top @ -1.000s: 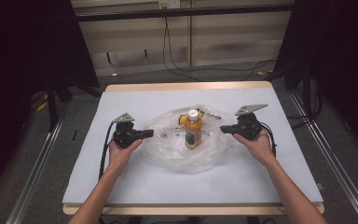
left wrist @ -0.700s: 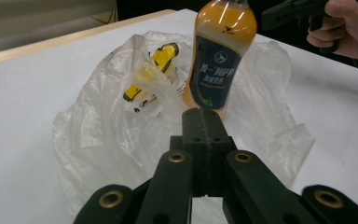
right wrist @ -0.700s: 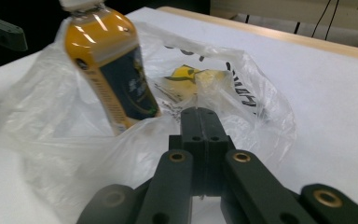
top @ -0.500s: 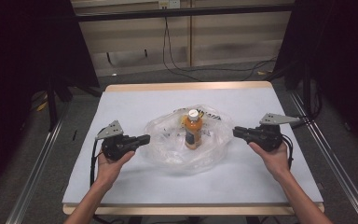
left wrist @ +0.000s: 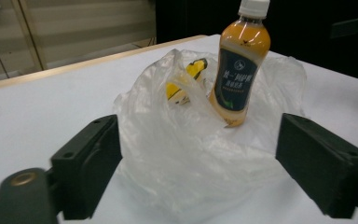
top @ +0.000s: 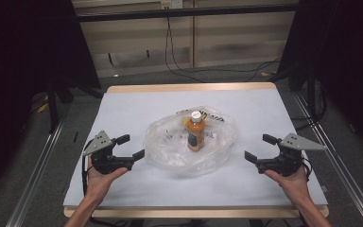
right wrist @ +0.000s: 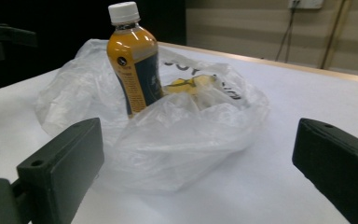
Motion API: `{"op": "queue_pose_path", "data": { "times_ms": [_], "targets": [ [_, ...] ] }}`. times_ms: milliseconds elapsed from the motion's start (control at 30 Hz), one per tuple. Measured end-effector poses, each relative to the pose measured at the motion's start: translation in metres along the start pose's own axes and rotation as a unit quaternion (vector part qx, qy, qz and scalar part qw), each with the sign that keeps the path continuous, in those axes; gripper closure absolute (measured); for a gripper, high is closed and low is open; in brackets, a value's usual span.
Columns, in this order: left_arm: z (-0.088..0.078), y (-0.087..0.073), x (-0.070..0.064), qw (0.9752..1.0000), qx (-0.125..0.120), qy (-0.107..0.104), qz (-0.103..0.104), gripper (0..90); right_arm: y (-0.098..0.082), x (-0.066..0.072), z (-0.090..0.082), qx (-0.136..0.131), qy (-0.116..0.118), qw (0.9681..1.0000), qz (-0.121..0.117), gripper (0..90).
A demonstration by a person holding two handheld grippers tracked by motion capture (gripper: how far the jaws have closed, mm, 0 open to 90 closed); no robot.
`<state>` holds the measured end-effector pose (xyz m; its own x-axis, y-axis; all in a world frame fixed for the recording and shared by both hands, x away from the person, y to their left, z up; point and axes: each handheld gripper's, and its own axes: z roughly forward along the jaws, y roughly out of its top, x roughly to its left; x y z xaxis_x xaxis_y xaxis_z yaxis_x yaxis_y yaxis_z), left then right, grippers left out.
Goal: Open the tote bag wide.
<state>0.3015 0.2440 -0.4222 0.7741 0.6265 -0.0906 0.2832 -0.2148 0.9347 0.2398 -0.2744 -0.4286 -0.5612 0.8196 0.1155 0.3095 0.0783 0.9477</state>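
I've pulled both tongs back from the bag [top: 189, 142]: left tongs [top: 128, 147] and right tongs [top: 261, 147] gape empty. The bottle [top: 195, 130] stands upright on it, mid-bench [top: 123, 104]. Looks finished.

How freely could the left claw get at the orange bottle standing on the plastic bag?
Probably yes: the left claw is open beside the bag, with only low crumpled plastic between it and the upright bottle.
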Motion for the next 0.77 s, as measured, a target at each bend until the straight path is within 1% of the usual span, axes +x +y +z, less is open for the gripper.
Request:
{"op": "queue_pose_path", "data": {
  "times_ms": [33,67,100,133,167,200,233,267,300,333,367,400,433,467,500,533,567,600,667,700,733,767],
  "targets": [
    [0.0,0.0,0.0,1.0,0.0,0.0,0.0,9.7,0.0,0.0,0.0,0.0,0.0,1.0,0.0,1.5],
    [-0.003,-0.002,0.0,1.0,0.003,0.005,-0.003,8.4,-0.004,0.0,-0.007,-0.002,-0.004,0.9999,0.01,1.1],
    [-0.006,-0.005,-0.001,0.9999,0.004,0.009,-0.005,8.4,-0.004,0.0,-0.007,-0.002,-0.004,0.9999,0.01,1.1],
    [-0.009,-0.008,-0.001,0.9999,-0.002,0.011,-0.003,5.2,-0.008,-0.001,-0.013,-0.001,-0.01,0.9998,0.017,1.2],
    [-0.015,-0.015,-0.002,0.9998,-0.008,0.017,-0.007,5.2,-0.01,-0.003,-0.016,-0.002,-0.013,0.9998,0.017,1.1],
    [-0.015,-0.015,-0.002,0.9998,-0.008,0.017,-0.007,4.4,-0.012,-0.005,-0.018,-0.002,-0.014,0.9997,0.02,1.2],
    [-0.019,-0.022,-0.004,0.9998,-0.008,0.016,-0.001,3.3,-0.014,-0.006,-0.02,-0.002,-0.017,0.9995,0.026,0.9],
    [-0.021,-0.026,-0.006,0.9998,-0.002,0.018,0.003,3.2,-0.016,-0.006,-0.023,-0.005,-0.025,0.9992,0.029,0.6],
    [-0.021,-0.026,-0.006,0.9998,-0.002,0.018,0.003,3.2,-0.016,-0.006,-0.023,-0.005,-0.025,0.9992,0.029,0.6],
    [-0.026,-0.034,-0.008,0.9999,-0.004,0.015,-0.005,3.2,-0.021,-0.007,-0.028,-0.01,-0.031,0.999,0.03,2.3],
    [-0.029,-0.036,-0.009,0.9998,-0.002,0.02,-0.006,3.2,-0.024,-0.008,-0.031,-0.007,-0.039,0.9986,0.033,2.1],
    [-0.029,-0.036,-0.009,0.9998,-0.002,0.02,-0.006,3.2,-0.024,-0.008,-0.031,-0.007,-0.039,0.9986,0.033,2.1],
    [-0.032,-0.037,-0.009,0.9998,-0.001,0.019,-0.005,3.2,-0.029,-0.01,-0.034,-0.005,-0.04,0.9982,0.044,2.1],
    [-0.035,-0.038,-0.01,0.9997,-0.005,0.022,-0.003,3.2,-0.029,-0.01,-0.034,-0.005,-0.04,0.9982,0.044,2.1],
    [-0.042,-0.04,-0.01,0.9994,-0.015,0.028,-0.01,3.0,-0.032,-0.01,-0.036,-0.007,-0.049,0.9976,0.049,1.6],
    [-0.045,-0.042,-0.011,0.9992,-0.021,0.033,-0.011,3.0,-0.032,-0.01,-0.036,-0.008,-0.05,0.9975,0.05,1.6],
    [-0.047,-0.044,-0.011,0.9987,-0.022,0.046,-0.009,3.0,-0.031,-0.008,-0.036,-0.009,-0.051,0.9975,0.048,1.8],
    [-0.046,-0.048,-0.011,0.9986,-0.022,0.047,-0.01,3.0,-0.031,-0.007,-0.036,-0.009,-0.053,0.9976,0.044,2.2],
    [-0.045,-0.05,-0.01,0.9988,-0.017,0.046,-0.009,2.3,-0.031,-0.007,-0.037,-0.011,-0.053,0.9975,0.045,2.2],
    [-0.043,-0.051,-0.009,0.9984,-0.014,0.053,-0.011,1.1,-0.03,-0.007,-0.037,-0.013,-0.05,0.9978,0.042,2.2],
    [-0.037,-0.052,-0.006,0.9984,-0.007,0.052,-0.019,0.9,-0.03,-0.008,-0.036,-0.014,-0.051,0.9976,0.043,2.3],
    [-0.037,-0.052,-0.006,0.9984,-0.007,0.052,-0.019,1.2,-0.031,-0.009,-0.034,-0.008,-0.048,0.9979,0.042,2.3]
  ]
}}
